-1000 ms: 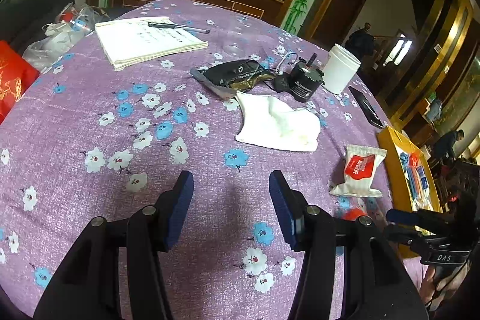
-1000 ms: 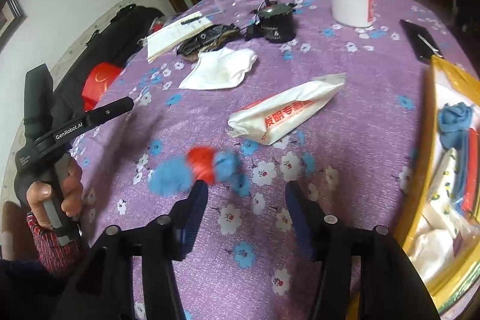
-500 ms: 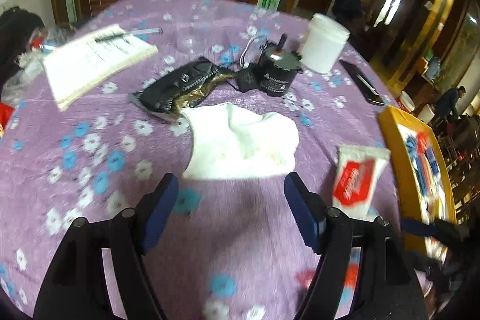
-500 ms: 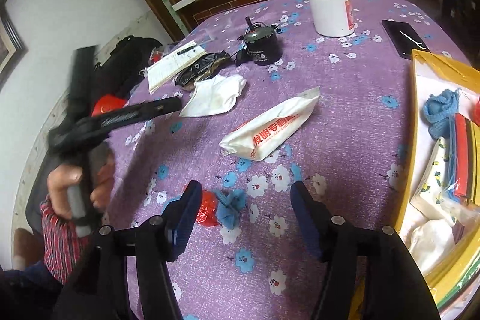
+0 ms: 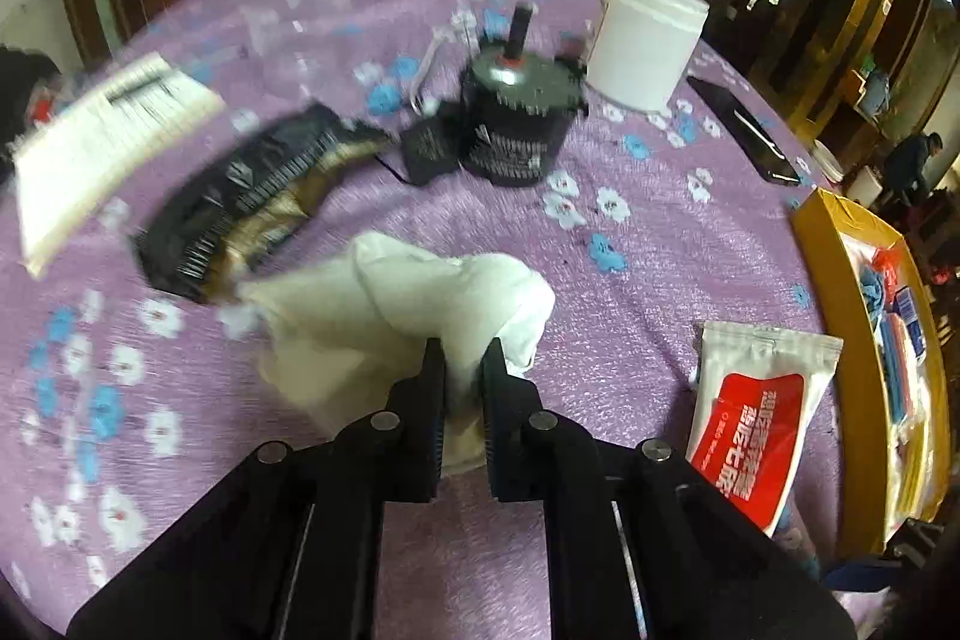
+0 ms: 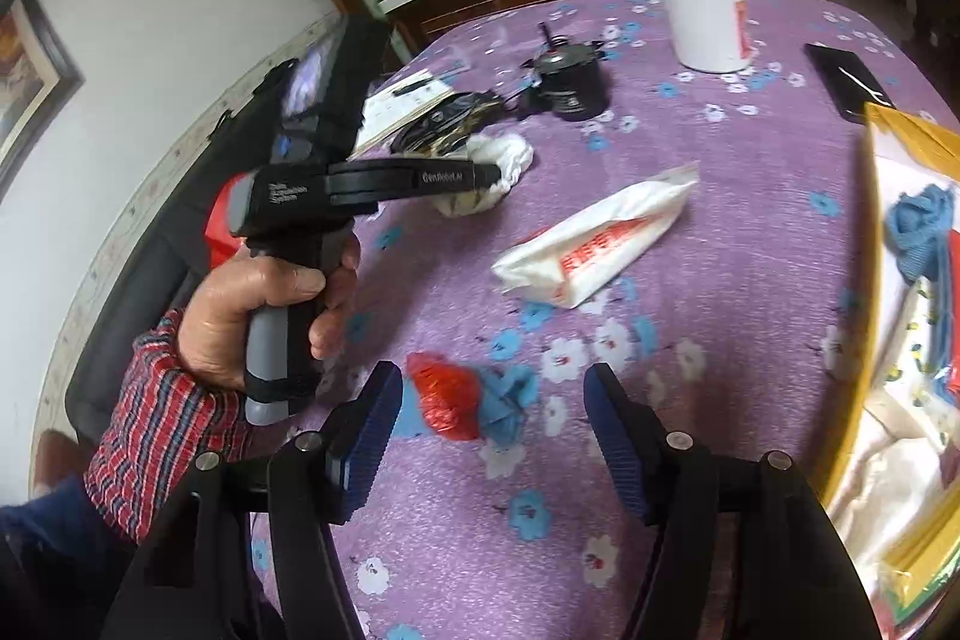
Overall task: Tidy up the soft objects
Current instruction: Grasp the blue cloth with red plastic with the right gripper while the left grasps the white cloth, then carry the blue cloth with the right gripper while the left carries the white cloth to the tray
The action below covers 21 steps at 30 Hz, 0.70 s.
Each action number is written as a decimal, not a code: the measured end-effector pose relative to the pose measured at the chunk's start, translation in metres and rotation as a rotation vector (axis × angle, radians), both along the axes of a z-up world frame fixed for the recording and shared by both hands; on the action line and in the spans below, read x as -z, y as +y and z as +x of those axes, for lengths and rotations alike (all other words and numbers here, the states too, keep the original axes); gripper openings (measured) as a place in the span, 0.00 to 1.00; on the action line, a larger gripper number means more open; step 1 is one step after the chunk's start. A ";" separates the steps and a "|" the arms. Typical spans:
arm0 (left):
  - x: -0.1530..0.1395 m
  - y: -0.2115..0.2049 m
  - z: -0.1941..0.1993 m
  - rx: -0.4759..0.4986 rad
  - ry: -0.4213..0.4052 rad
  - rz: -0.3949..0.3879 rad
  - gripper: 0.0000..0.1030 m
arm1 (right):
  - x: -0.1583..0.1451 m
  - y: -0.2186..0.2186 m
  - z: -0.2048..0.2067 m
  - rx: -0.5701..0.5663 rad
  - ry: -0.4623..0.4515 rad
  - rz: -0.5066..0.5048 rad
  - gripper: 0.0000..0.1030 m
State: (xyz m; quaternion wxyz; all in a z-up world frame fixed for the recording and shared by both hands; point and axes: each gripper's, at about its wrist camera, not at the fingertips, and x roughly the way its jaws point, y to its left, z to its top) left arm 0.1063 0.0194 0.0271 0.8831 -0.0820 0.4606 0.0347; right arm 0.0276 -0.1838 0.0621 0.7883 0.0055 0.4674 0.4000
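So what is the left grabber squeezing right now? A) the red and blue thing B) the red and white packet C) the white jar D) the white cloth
D: the left gripper has its fingers shut on a fold of the white cloth, while the packet and the jar sit apart on the table.

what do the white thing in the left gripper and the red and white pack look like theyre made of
White cloth: soft matte fabric, likely cotton; it bunches into folds where the left gripper pinches it. Red-and-white pack: glossy plastic film, going by its sheen and crimped end seal.
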 end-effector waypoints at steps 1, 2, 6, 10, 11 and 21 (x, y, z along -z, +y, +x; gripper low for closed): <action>-0.006 0.001 -0.007 0.001 -0.023 -0.007 0.07 | 0.001 0.004 -0.003 -0.015 -0.006 -0.008 0.64; -0.013 0.005 -0.016 0.001 -0.043 -0.035 0.07 | 0.002 0.006 -0.005 -0.025 -0.012 -0.015 0.65; -0.034 0.014 -0.049 0.004 -0.104 -0.075 0.07 | 0.004 0.020 -0.017 -0.073 -0.052 -0.053 0.71; -0.042 0.024 -0.080 -0.005 -0.143 -0.087 0.08 | 0.010 0.040 -0.026 -0.105 -0.080 -0.103 0.72; -0.042 0.025 -0.081 -0.007 -0.146 -0.090 0.08 | 0.012 0.045 -0.028 -0.108 -0.081 -0.120 0.73; -0.032 0.023 -0.098 -0.001 -0.148 -0.125 0.08 | 0.030 0.061 -0.030 -0.079 -0.111 -0.168 0.60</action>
